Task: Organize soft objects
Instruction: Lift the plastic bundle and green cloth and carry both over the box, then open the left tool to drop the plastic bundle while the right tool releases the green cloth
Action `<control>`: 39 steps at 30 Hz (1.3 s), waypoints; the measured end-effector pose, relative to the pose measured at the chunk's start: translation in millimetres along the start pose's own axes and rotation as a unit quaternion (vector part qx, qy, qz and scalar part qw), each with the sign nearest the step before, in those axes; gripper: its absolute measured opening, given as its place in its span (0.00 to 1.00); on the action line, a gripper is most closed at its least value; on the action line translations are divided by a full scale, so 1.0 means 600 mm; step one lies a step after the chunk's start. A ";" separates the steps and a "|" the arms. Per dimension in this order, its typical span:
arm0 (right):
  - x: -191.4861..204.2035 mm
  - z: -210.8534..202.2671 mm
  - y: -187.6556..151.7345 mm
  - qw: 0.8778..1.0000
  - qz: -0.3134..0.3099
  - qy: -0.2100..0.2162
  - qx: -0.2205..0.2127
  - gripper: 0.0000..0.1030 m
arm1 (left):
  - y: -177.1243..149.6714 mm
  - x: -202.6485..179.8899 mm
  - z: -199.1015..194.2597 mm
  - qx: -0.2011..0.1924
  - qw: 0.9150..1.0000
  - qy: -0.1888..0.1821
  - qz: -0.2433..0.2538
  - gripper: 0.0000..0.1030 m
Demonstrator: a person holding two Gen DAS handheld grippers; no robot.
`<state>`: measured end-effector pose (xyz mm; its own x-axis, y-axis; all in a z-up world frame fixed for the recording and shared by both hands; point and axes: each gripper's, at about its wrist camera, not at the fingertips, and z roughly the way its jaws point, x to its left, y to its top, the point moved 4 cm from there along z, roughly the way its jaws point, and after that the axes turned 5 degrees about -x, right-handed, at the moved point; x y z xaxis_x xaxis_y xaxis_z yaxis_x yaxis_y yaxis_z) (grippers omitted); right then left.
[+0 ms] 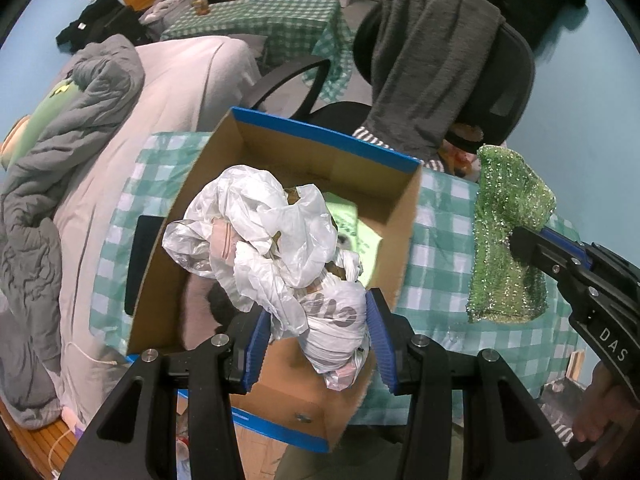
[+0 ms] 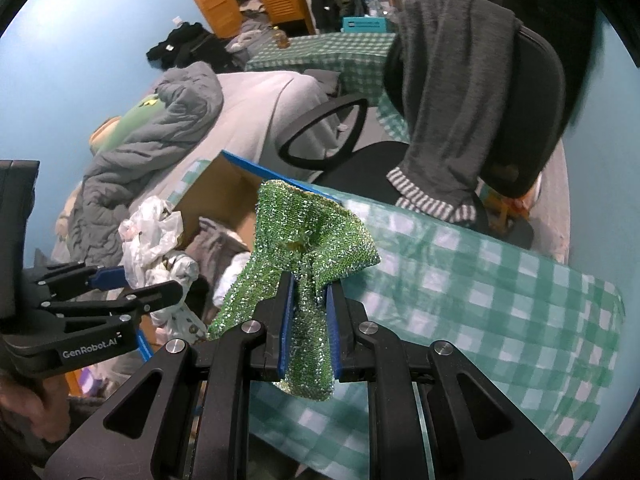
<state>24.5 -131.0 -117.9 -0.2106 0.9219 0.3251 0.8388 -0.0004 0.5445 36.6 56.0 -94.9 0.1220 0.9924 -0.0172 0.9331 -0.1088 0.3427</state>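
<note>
Checked green-and-white cloth is seen covering the desk (image 1: 448, 240), on which an open cardboard box (image 1: 208, 208) with a blue rim is set. An office chair (image 2: 532, 120) beyond the desk is draped with a grey garment (image 2: 448, 92), and a bed (image 1: 168, 92) with a rumpled grey blanket (image 1: 48, 184) is noted to the left of the box.

Crumpled white plastic bags (image 1: 280, 232) are held above the box interior, over other soft items lying inside. The lower knotted part of the bags is clamped between the blue pads of the left gripper (image 1: 320, 344), whose jaws are closed against it.

A sparkly green cloth (image 2: 308, 256) is gripped by the right gripper (image 2: 308, 320), its jaws pinched narrowly on the bunched middle of the fabric. The cloth is held in the air above the desk, just right of the box, with its upper end flared and its lower end hanging below the jaws.
</note>
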 end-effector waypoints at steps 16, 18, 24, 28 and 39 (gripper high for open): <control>0.078 0.074 0.023 0.999 -0.031 0.021 0.024 0.13 | 0.003 0.077 0.034 0.010 1.000 0.020 -0.018 0.46; 0.085 0.081 0.024 0.999 -0.034 0.022 0.027 0.13 | 0.004 0.085 0.039 0.011 1.000 0.021 -0.020 0.46; 0.103 0.104 0.028 0.998 -0.037 0.022 0.037 0.13 | 0.007 0.097 0.050 0.015 0.999 0.026 -0.022 0.46; 0.111 0.114 0.028 0.998 -0.038 0.020 0.042 0.13 | 0.008 0.108 0.060 0.020 0.999 0.030 -0.024 0.46; 0.119 0.126 0.032 0.998 -0.035 0.012 0.044 0.26 | 0.007 0.120 0.069 0.030 0.999 0.036 -0.025 0.48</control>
<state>63.2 -35.7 -142.7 -0.2820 0.9090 0.3070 0.8617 0.0993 0.4976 63.1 124.3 -133.5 0.0531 0.9980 0.0348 0.9564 -0.0608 0.2855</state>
